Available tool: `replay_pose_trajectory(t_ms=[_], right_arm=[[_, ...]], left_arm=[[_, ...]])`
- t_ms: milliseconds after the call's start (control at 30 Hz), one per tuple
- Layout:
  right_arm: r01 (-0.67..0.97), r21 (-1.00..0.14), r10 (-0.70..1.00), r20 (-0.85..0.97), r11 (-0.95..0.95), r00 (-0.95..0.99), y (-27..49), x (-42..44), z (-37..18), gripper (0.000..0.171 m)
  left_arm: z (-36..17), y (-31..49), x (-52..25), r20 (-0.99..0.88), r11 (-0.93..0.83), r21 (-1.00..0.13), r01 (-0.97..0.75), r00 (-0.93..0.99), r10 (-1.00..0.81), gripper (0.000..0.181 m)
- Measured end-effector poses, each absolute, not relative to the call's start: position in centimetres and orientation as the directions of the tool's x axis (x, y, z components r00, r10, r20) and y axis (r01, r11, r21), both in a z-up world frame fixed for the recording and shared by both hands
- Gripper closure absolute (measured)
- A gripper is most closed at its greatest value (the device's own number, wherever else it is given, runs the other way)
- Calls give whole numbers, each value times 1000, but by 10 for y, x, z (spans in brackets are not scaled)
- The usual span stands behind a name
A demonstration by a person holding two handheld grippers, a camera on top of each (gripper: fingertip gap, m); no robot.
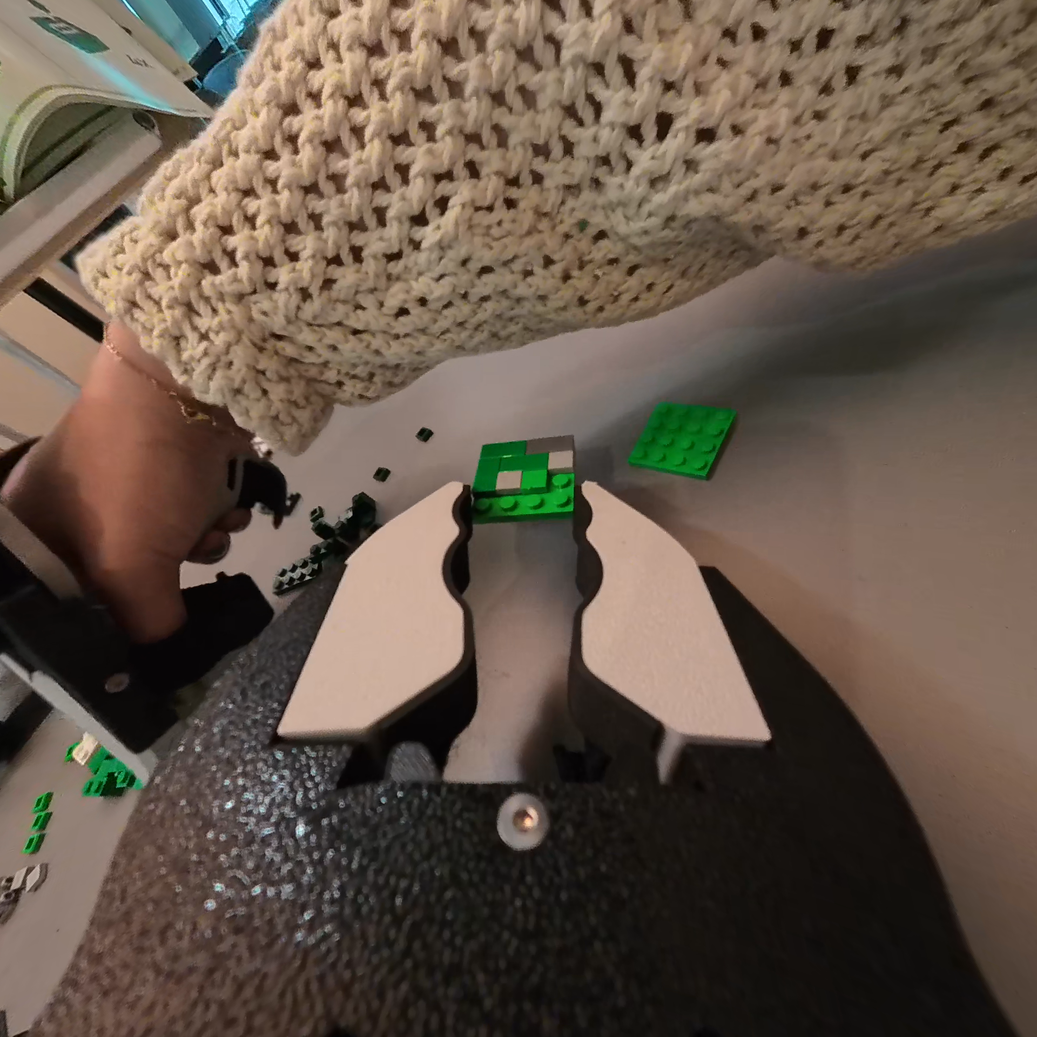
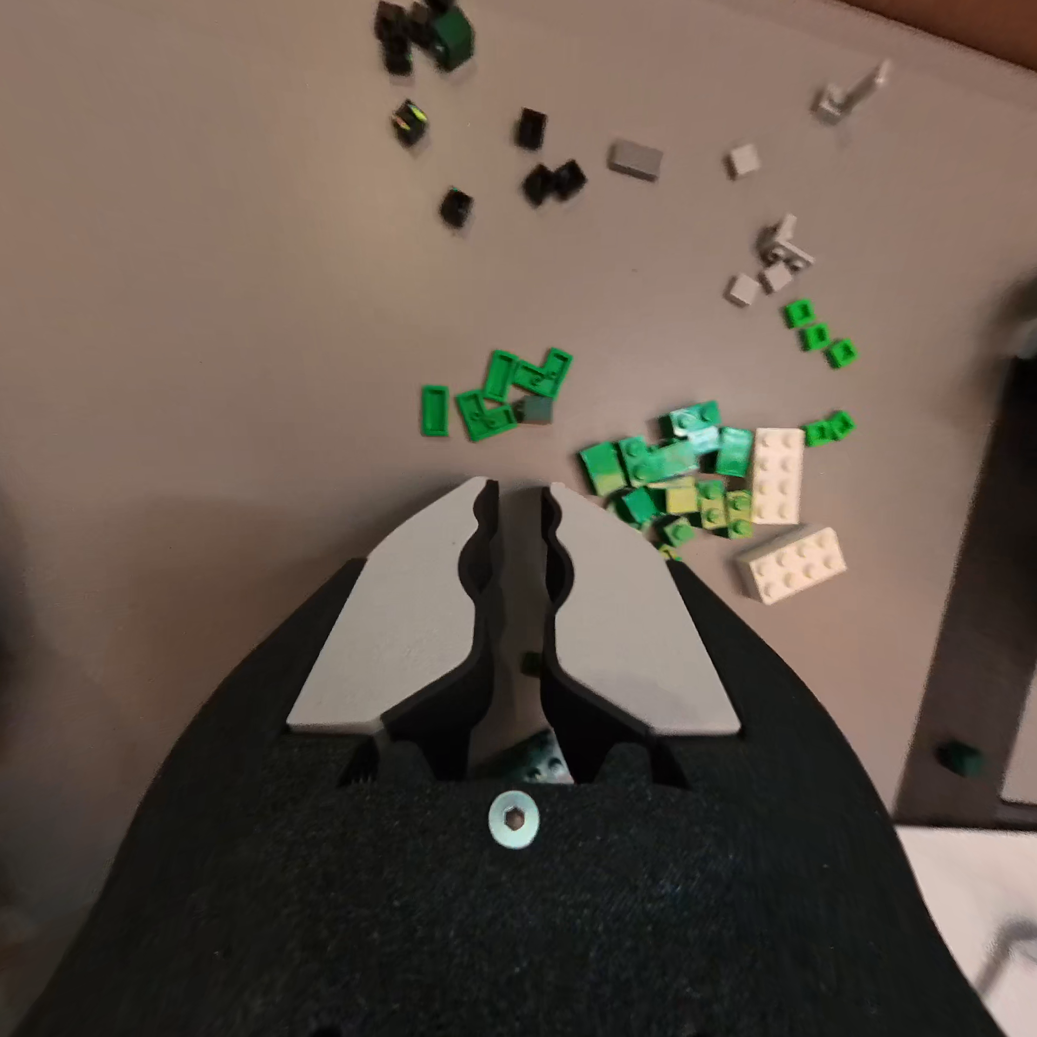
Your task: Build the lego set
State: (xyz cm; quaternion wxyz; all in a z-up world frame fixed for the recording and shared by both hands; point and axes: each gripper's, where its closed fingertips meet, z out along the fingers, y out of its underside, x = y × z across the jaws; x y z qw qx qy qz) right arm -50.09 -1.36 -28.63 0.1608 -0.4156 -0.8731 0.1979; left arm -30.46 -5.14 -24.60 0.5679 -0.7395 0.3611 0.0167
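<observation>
A small green build (image 1: pixel 522 477) with grey tiles on top stands on the pale table. My left gripper (image 1: pixel 523 495) has its fingertips against the two sides of its base plate and holds it. A loose green square plate (image 1: pixel 682 440) lies to its right. My right gripper (image 2: pixel 520 489) hovers over the table with its jaws only a little apart and nothing between them. Green flat tiles (image 2: pixel 499 393) lie just ahead of it, and a pile of green bricks (image 2: pixel 668 477) to its right. In the left wrist view, a hand (image 1: pixel 112 505) in a knit sleeve (image 1: pixel 505 196) holds the right gripper at the far left.
Two white bricks (image 2: pixel 777 477) lie beside the green pile. Small black pieces (image 2: pixel 538 168) and grey pieces (image 2: pixel 634 160) are scattered farther off. Dark green pieces (image 1: pixel 336 533) lie left of the build. The table's edge (image 2: pixel 954 561) runs along the right of the right wrist view. There is about 20 centimeters between the tips of the two grippers.
</observation>
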Motion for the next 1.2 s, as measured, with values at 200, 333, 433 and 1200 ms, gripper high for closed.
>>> replay_pose_trajectory(t_ms=[200, 333, 433, 1200], right_arm=[[667, -472, 809, 217, 576, -546, 9, -512, -282, 137], [650, -474, 797, 242, 594, -553, 8, -513, -282, 128], [647, -467, 791, 240, 603, -563, 7, -511, -282, 128], [612, -528, 745, 63, 589, -664, -33, -513, -287, 151]], left_arm=[[-246, -52, -305, -433, -96, -828, -552, 739, -516, 146], [-246, -52, -305, -433, -95, -828, -553, 738, -517, 146], [-246, -52, -305, -434, -95, -827, -553, 738, -517, 146], [-247, -52, -304, -437, -96, -824, -558, 734, -520, 146]])
